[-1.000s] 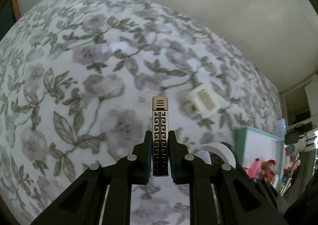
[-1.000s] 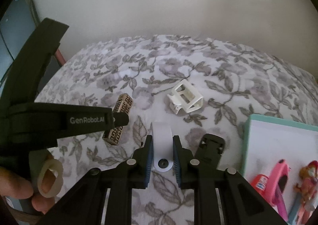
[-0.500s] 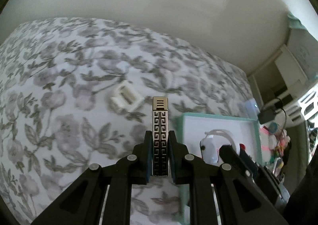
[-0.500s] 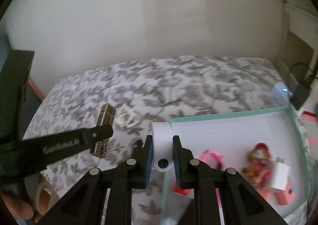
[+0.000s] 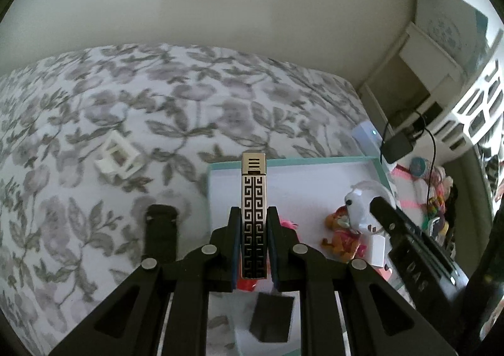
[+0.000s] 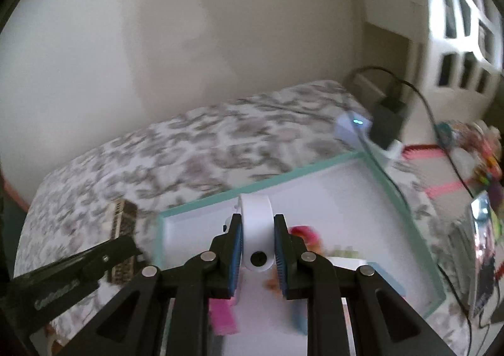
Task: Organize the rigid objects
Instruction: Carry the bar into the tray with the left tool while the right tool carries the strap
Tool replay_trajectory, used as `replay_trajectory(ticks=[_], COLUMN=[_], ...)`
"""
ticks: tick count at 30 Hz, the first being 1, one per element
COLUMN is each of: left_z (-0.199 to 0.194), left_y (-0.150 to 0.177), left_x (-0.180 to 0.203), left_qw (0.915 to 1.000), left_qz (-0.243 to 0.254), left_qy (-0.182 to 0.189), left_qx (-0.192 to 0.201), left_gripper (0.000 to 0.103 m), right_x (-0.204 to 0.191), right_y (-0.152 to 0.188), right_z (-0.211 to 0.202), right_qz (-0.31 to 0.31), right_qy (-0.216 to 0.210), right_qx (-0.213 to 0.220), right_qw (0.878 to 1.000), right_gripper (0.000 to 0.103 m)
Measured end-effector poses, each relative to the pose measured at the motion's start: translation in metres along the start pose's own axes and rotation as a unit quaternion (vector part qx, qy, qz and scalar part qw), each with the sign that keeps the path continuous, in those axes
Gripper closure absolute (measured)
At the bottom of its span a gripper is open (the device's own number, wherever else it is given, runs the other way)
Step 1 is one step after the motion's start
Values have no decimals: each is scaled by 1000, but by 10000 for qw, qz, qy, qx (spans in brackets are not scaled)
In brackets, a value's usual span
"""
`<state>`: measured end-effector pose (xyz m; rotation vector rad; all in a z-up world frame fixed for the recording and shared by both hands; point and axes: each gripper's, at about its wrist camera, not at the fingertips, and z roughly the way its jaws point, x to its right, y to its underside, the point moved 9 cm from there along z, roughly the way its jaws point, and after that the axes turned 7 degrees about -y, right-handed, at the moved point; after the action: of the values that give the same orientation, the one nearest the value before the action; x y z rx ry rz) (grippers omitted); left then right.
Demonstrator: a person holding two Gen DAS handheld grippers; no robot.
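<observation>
My left gripper [image 5: 254, 214] is shut on a slim metal lighter [image 5: 254, 198] with a black key pattern, held above the near left part of a teal-rimmed white tray [image 5: 283, 162]. My right gripper [image 6: 257, 223] is shut on a white rounded plastic piece [image 6: 255, 223] and holds it over the same tray [image 6: 258, 183]. In the left wrist view the right gripper with the white piece [image 5: 362, 201] is at the right over the tray. In the right wrist view the lighter [image 6: 123, 223] and left gripper are at the left.
On the floral cloth lie a white plastic clip [image 5: 117, 158] and a black clip [image 5: 161, 223]. The tray holds small toys [image 5: 341, 233] and a pink item [image 6: 222, 315]. A black adapter with cable [image 5: 397, 145] and a white lattice basket [image 5: 478, 110] are at the right.
Both grippers have moved right with their objects, from over the cloth to over the tray. The white clip has shifted left in the left wrist view.
</observation>
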<state>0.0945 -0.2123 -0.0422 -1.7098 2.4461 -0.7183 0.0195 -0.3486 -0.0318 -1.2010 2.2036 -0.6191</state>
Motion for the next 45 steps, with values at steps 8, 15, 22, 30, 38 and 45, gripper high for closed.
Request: replay_trajectory(ticks=[8,15,22,30,38,45], left_z=[22,38,43,41,30,20], left_y=[3,9,11,10,3,-4], left_x=[14,12,14,12,7,-6], left_qw=[9996,9994,9988,9988,9991,9992], left_qz=[287,314,424,427,351,180], left_qy=[-34,-147,-211,-216,-236,-345], left_qx=[10,-74,-84,-126,-86,-77], left_gripper=[87,87,87,87,87,82], right_x=[50,80,100,107,105,98], right_y=[-13,-12,6,14,17,12], right_z=[-5,2,18,24,28,22], right_qz=[270,390,570,707,660,543], right_qy=[580,1011,1223,1263,1256,1368], right_qx=[462,438,87,-120,-244,-251], right_qw=[9969,9931,9908,9894,9896,9888], right_gripper=[83,83,83,83,82,60])
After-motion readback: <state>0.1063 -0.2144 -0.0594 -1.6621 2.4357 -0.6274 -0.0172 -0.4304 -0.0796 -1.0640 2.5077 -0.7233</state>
